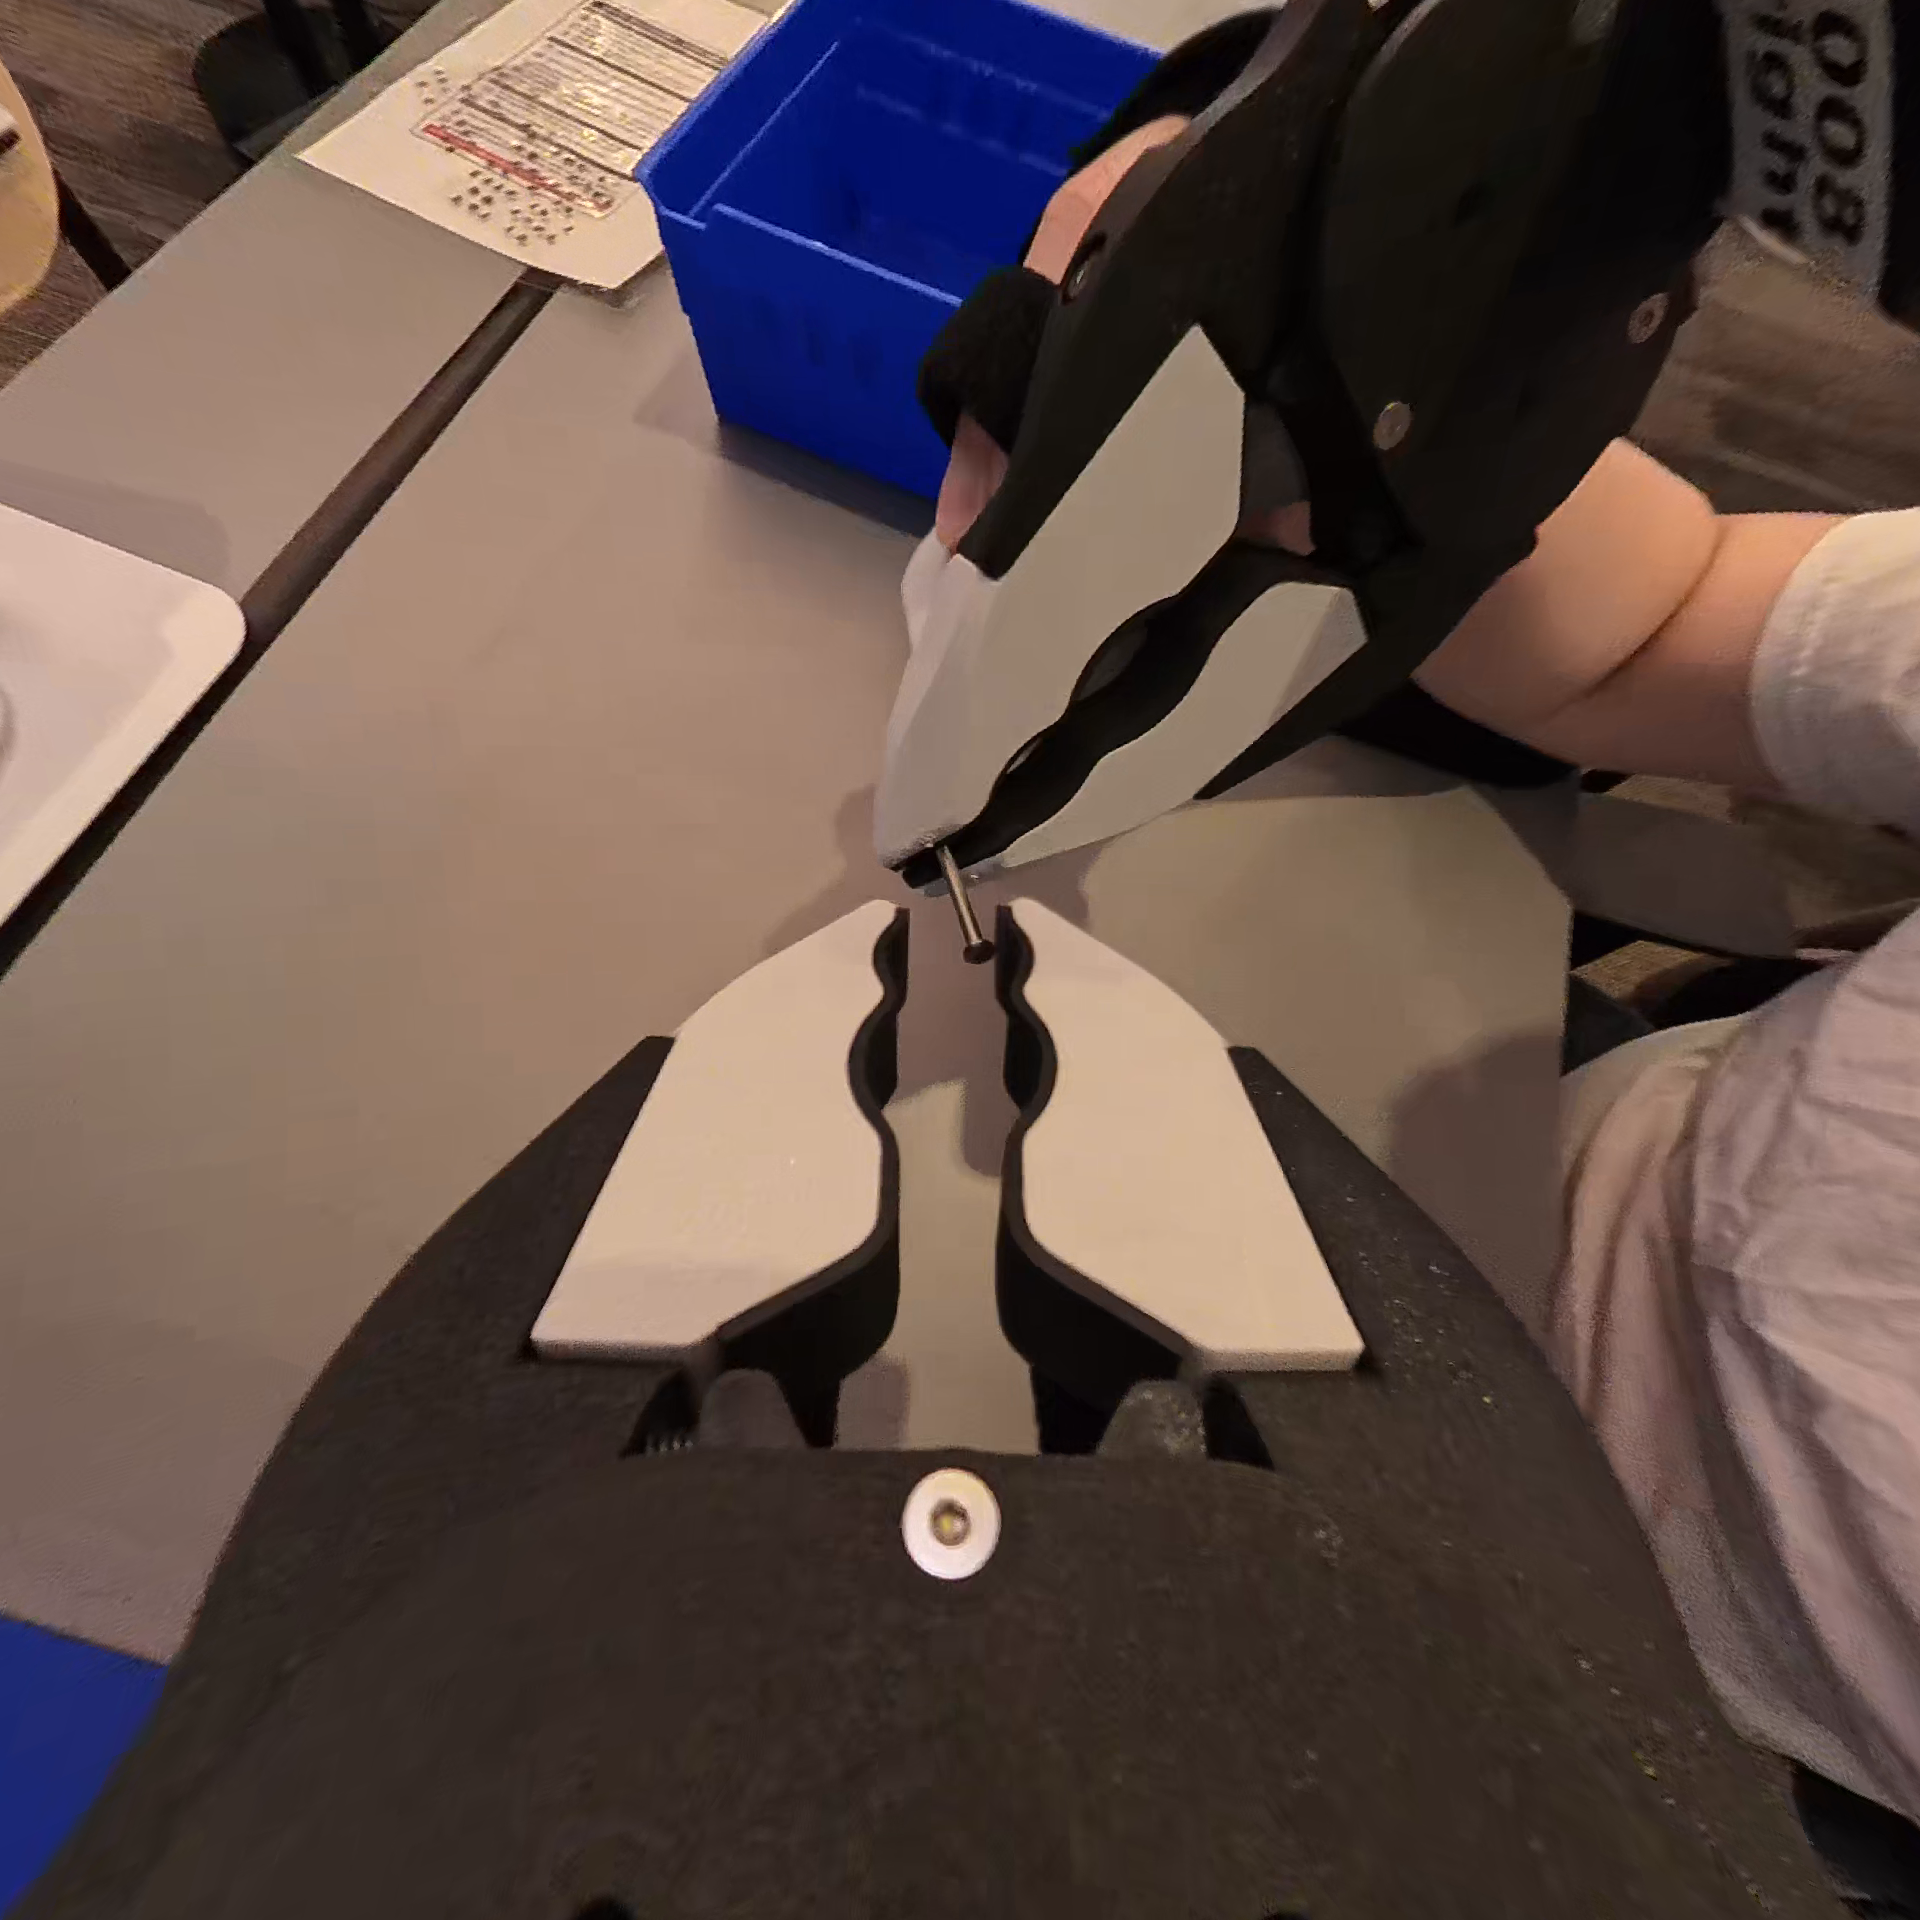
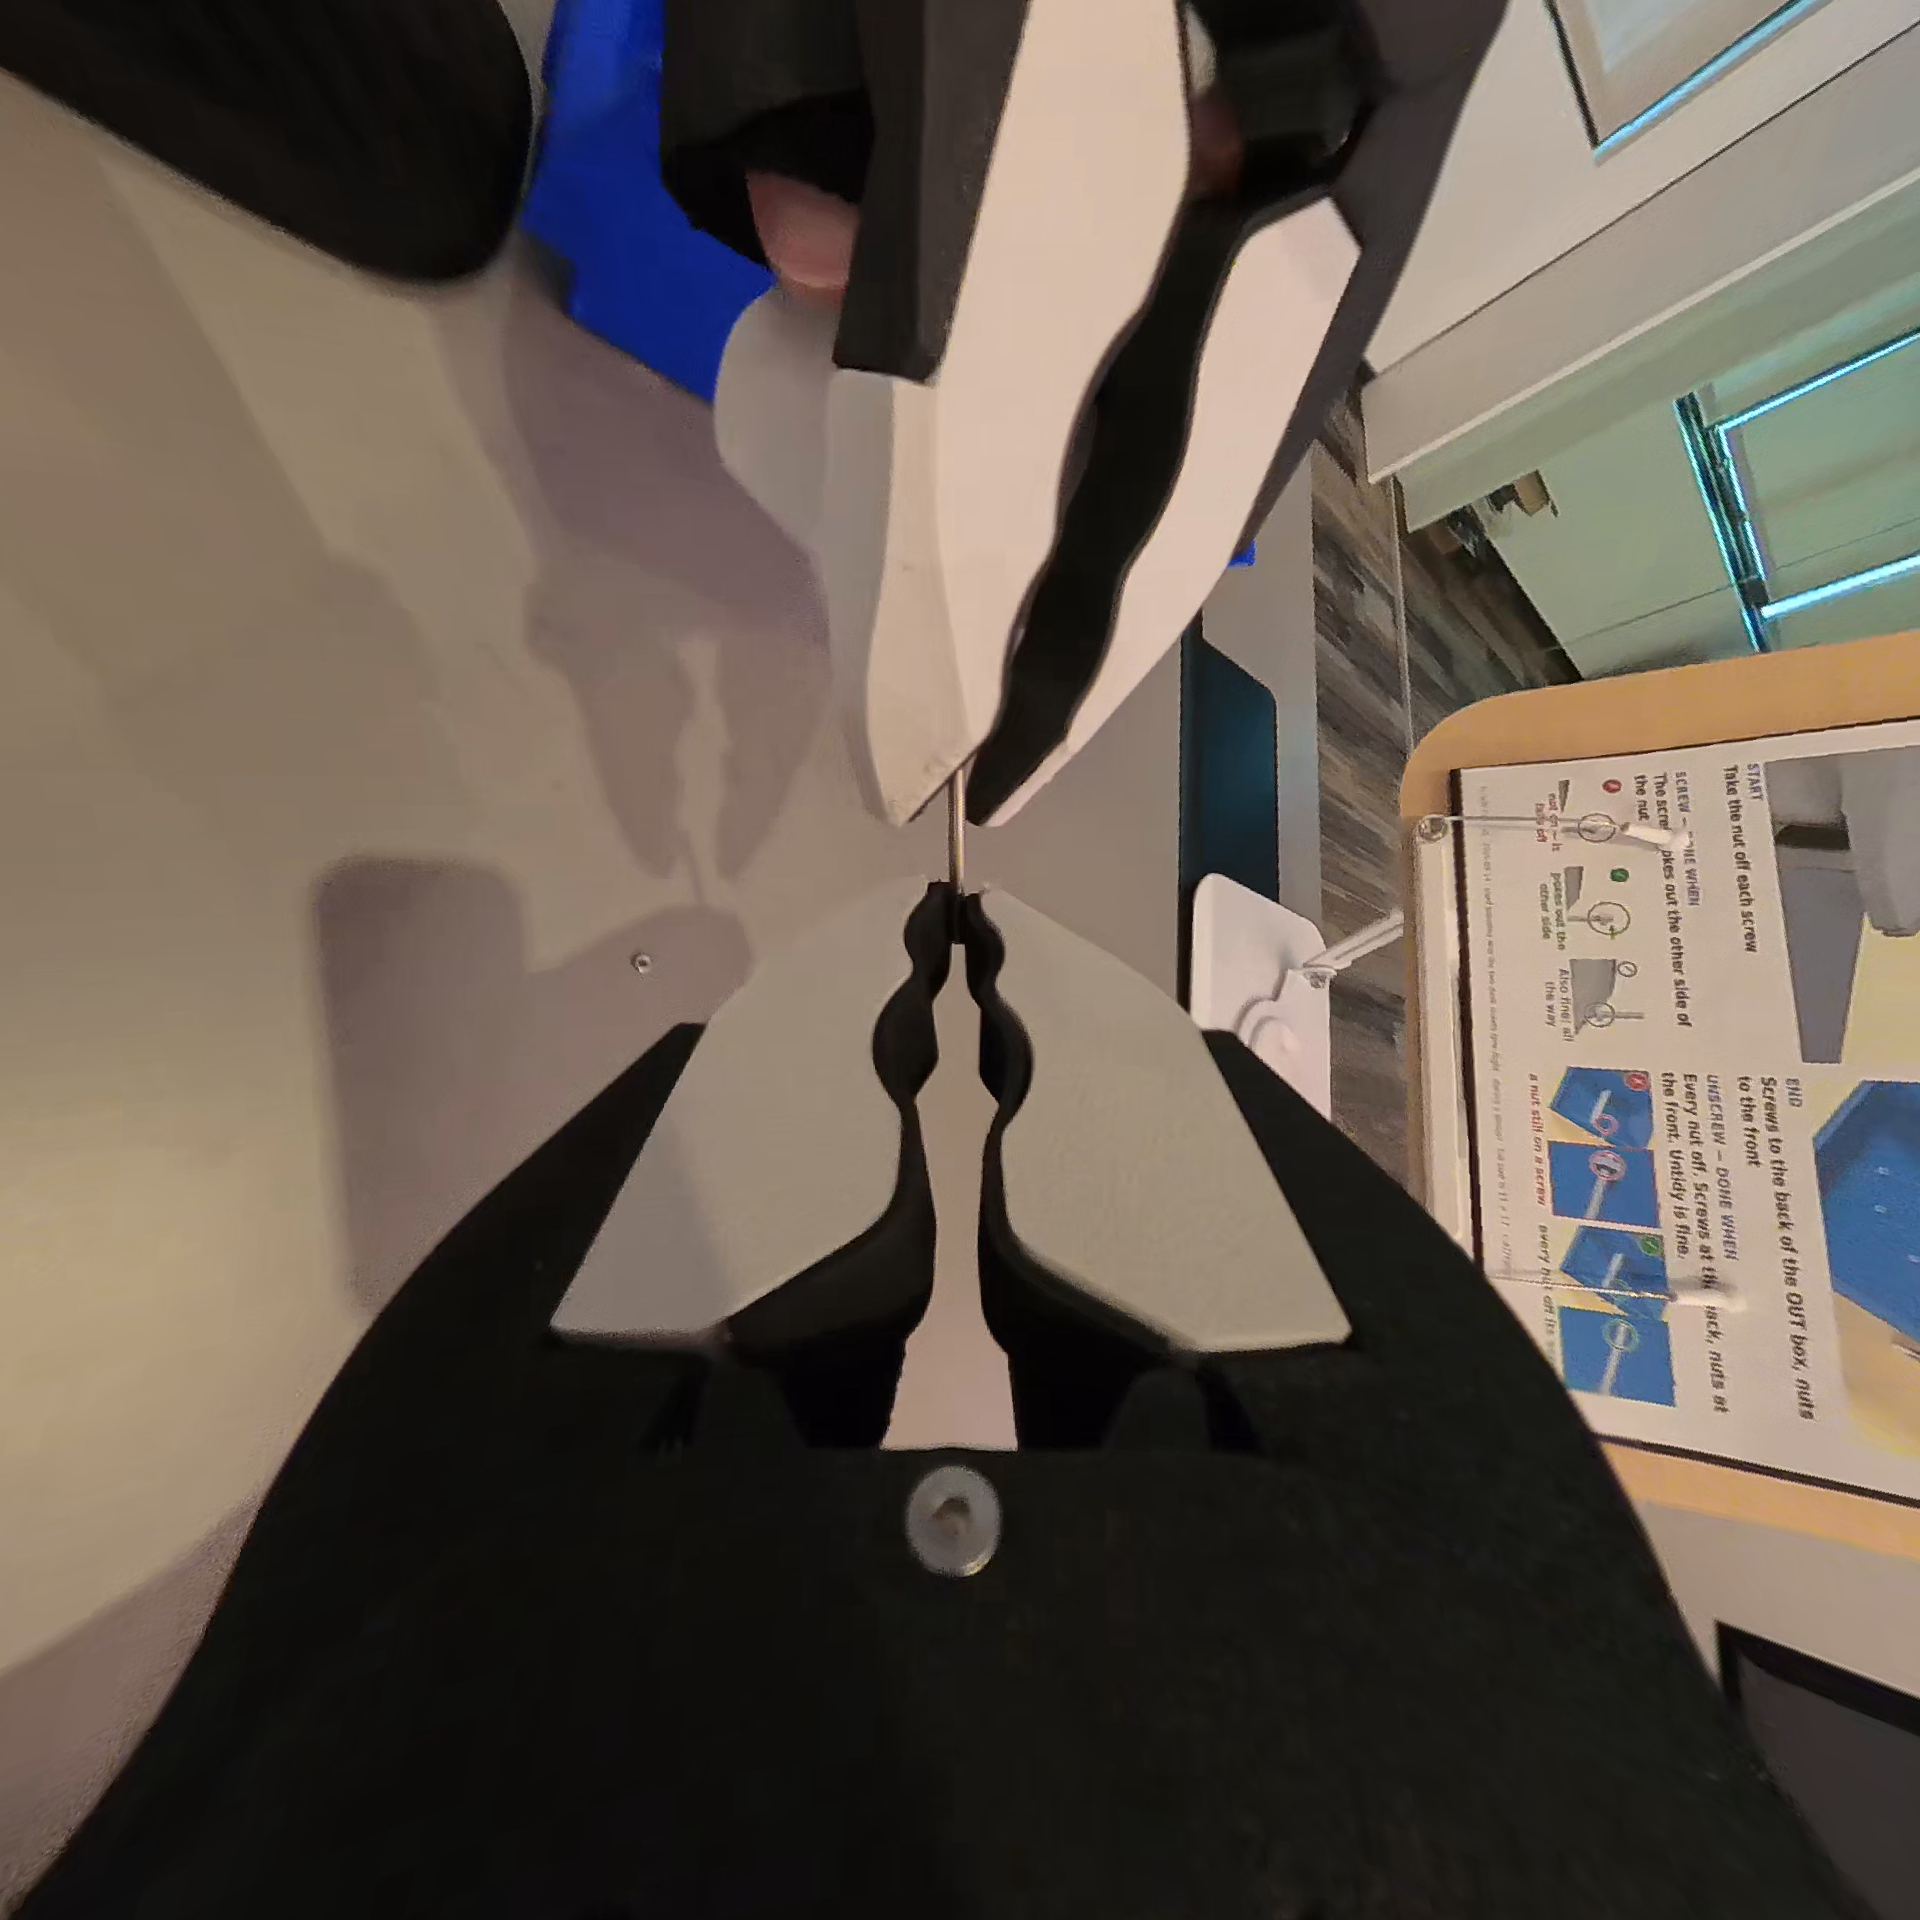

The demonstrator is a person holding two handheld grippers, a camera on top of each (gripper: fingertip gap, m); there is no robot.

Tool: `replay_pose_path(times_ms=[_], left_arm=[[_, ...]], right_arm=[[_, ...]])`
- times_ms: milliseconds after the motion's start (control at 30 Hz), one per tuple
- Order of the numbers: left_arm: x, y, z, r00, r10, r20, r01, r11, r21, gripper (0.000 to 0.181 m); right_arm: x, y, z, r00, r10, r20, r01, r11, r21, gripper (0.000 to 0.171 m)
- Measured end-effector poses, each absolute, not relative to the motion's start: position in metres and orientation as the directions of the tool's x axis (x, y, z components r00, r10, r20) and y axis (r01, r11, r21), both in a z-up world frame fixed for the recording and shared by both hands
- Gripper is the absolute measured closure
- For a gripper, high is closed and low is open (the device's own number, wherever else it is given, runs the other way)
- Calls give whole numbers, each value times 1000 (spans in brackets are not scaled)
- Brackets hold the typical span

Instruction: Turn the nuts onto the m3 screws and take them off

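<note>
Screws: we count one screw [image 1: 961, 904], pinched in the right gripper [image 2: 951, 902] jaws.
Left gripper [image 1: 951, 920]: jaws apart.
Loose nuts nearby: one nut [image 2: 642, 964] on the bench [image 1: 520, 675].

Dim warm light, blurred fisheye edges

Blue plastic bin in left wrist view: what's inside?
Blue plastic bin: one divider wall, no parts visible; its right side is hidden behind the black-and-white right gripper.

Screw [image 1: 961, 906] tip: hidden between the closed tips of the right hand-held gripper [image 1: 928, 869].
Nut on screw: too small to tell.
Blue bin [image 1: 821, 312]: upper right corner covered by gripper body.
Specks on sheet [image 1: 499, 197], upper left: too small to identify.
</note>
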State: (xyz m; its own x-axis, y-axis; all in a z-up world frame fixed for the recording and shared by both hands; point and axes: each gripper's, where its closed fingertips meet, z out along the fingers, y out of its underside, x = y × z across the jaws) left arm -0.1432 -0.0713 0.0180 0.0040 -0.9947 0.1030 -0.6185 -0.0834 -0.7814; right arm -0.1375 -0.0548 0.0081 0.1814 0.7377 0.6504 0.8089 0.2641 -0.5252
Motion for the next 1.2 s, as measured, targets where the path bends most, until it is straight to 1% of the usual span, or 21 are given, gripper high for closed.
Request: replay_pose_path(times_ms=[100, 267, 333, 367, 400, 467, 500, 567, 600, 667, 700, 733, 767, 800, 900, 967, 1033, 1067, 1200], left_arm=[[-142, -70, 9, -13, -996, 88, -635, -60, -770, 176], [-138, -64, 0, -16, -996, 91, -620, -62, -782, 177], [-136, -60, -2, -12, -996, 92, -604, -66, -794, 177], [-136, -57, -2, -7, -996, 89, -591, -67, -804, 177], [-136, -55, 0, -3, -997, 82, -575, -65, -815, 177], [-137, -46, 8, 17, -999, 50, -521, -52, -852, 177], [-138, -43, 15, 25, -999, 37, -483, -45, -875, 177], [-140, -36, 29, 52, -998, 26, -394, -45, -918, 177], [-141, -33, 37, 68, -997, 19, -341, -41, -939, 177], [-145, -28, 52, 101, -995, 3, -222, -25, -975, 177], [-146, -25, 58, 124, -992, -1, -169, -20, -985, 177], [-148, -23, 62, 141, -990, -2, -131, -16, -991, 177], [-148, -21, 64, 160, -987, -5, -104, -12, -994, 177], [-148, -19, 65, 177, -984, -9, -93, -8, -996, 177], [-145, -20, 69, 198, -980, -37, -71, 23, -997, 177], [-143, -24, 68, 192, -980, -54, -73, 41, -996, 177], [-141, -26, 67, 194, -979, -59, -72, 46, -996, 177], [-140, -27, 67, 190, -980, -59, -69, 47, -997, 177], [-137, -30, 67, 194, -978, -80, -65, 68, -996, 177]], right_arm=[[-134, -51, 2, 168, 731, 662, 835, 251, -490, 169], [-129, -46, -7, 157, 743, 651, 850, 234, -472, 169], [-127, -43, -8, 173, 742, 648, 846, 224, -483, 169], [-127, -40, -6, 191, 739, 646, 836, 222, -502, 169], [-127, -39, -5, 215, 746, 631, 819, 214, -532, 165], [-125, -35, 3, 290, 758, 584, 771, 176, -612, 150], [-122, -32, 8, 337, 763, 551, 737, 150, -659, 146], [-119, -27, 22, 441, 779, 446, 624, 91, -776, 144], [-117, -24, 32, 508, 779, 366, 534, 49, -844, 144], [-116, -19, 52, 598, 795, 105, 254, -64, -965, 143], [-117, -19, 60, 585, 810, -47, 102, -132, -986, 141], [-119, -20, 64, 547, 817, -181, -23, -201, -979, 143], [-120, -19, 66, 509, 814, -279, -111, -259, -959, 142], [-123, -19, 68, 466, 817, -338, -169, -293, -941, 138], [-130, -17, 69, 400, 803, -442, -290, -346, -892, 134], [-130, -18, 76, 330, 799, -502, -398, -364, -842, 141], [-131, -21, 81, 252, 809, -531, -457, -385, -802, 150], [-131, -21, 82, 236, 808, -539, -469, -392, -792, 151], [-140, -21, 74, 242, 796, -554, -445, -416, -793, 150]])
